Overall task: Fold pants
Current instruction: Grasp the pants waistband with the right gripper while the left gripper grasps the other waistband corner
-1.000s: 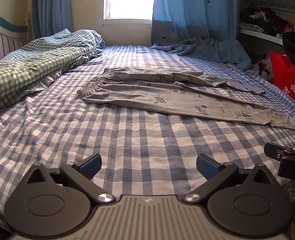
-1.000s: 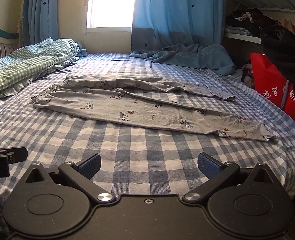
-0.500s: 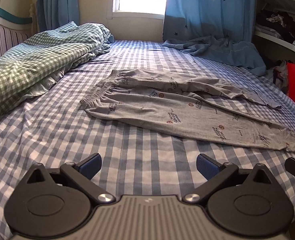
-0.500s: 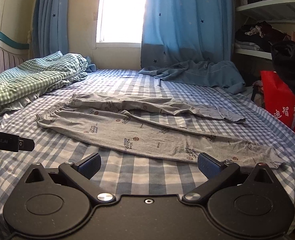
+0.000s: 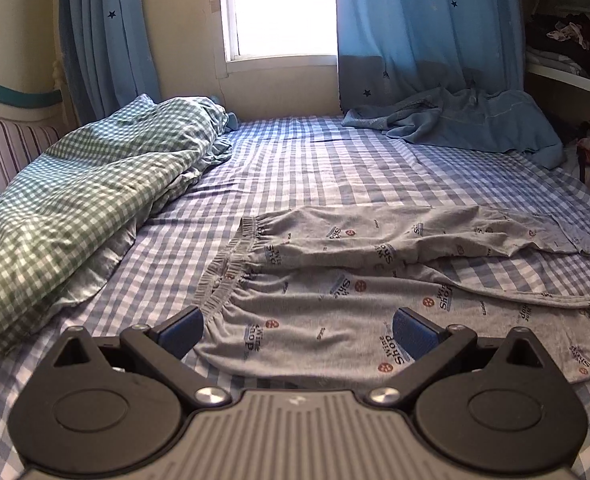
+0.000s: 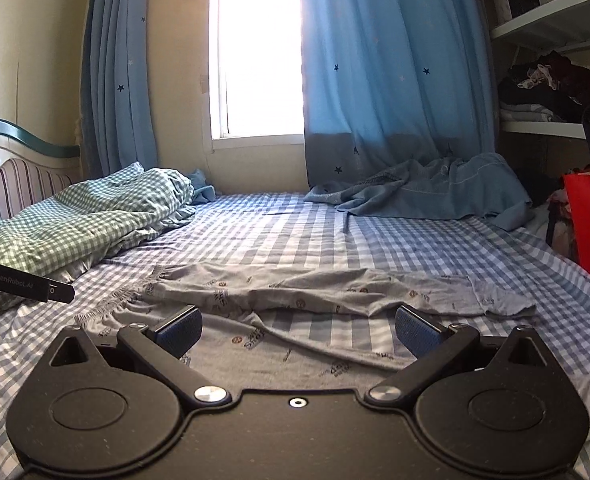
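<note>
Both your cameras ride low over the near edge of the bed (image 5: pixel 319 168), facing the window (image 6: pixel 255 52).

Your left wrist view looks along its wide-spread fingers (image 5: pixel 181 330) from close above the waistband end of the pants (image 5: pixel 335 292), tilted slightly down at the sheet. Your right wrist view sits further toward the leg end, close over the pants (image 6: pixel 315 296), and aims more level, taking in more wall and curtain (image 6: pixel 387 72). Both share the pants, the green checked quilt (image 5: pixel 75 208) on the left and the blue cloth (image 6: pixel 427 188) at the far edge.
</note>
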`<state>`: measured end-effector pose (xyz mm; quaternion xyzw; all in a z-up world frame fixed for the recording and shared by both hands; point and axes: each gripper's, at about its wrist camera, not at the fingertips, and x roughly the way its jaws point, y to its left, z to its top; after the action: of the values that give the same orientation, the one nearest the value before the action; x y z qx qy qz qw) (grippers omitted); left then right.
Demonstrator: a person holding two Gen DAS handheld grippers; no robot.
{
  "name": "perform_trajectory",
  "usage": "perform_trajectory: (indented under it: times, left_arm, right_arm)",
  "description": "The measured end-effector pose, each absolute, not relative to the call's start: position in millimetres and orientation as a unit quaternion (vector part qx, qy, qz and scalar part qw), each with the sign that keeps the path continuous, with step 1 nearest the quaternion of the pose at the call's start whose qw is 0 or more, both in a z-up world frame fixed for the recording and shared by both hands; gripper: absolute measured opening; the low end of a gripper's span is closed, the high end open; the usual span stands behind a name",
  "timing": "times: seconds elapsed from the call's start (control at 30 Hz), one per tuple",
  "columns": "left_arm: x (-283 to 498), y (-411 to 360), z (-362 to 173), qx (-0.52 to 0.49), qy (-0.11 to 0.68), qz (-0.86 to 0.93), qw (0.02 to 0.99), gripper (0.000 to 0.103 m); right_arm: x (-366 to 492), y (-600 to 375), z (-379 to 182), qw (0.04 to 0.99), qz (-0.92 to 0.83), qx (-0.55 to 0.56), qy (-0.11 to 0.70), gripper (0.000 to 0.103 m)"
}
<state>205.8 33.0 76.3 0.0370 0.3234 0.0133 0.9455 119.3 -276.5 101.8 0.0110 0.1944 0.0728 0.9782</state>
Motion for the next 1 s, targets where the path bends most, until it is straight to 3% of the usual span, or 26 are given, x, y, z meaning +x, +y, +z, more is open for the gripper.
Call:
perform_trajectory:
  times: [0.4, 0.67, 0.8, 1.0]
  left_arm:
    - [383.3, 81.4, 85.8, 0.102, 0.334, 0.003, 0.937, 0.103]
    - [516.9, 100.2, 21.0, 0.160, 0.389, -0.009, 0.907, 0.103]
    - [563.1, 98.6, -13.4, 0.182, 0.404, -0.051, 0.895, 0.103]
    - [605.6, 110.6, -41.1, 0.153, 0.422, -0.094, 0.888, 0.102]
  right_arm:
    - [300.1, -300.6, 105.1, 0.946, 0.182, -0.006, 0.267, 0.103]
    - [451.5, -263.4, 47.8, 0.903, 0.229, -0.077, 0.355, 0.102]
    - [507.0, -236.7, 18.1, 0.884, 0.273, -0.114, 0.363, 0.102]
    - [568.9, -222.0, -21.6, 0.858, 0.304, -0.121, 0.395, 0.083]
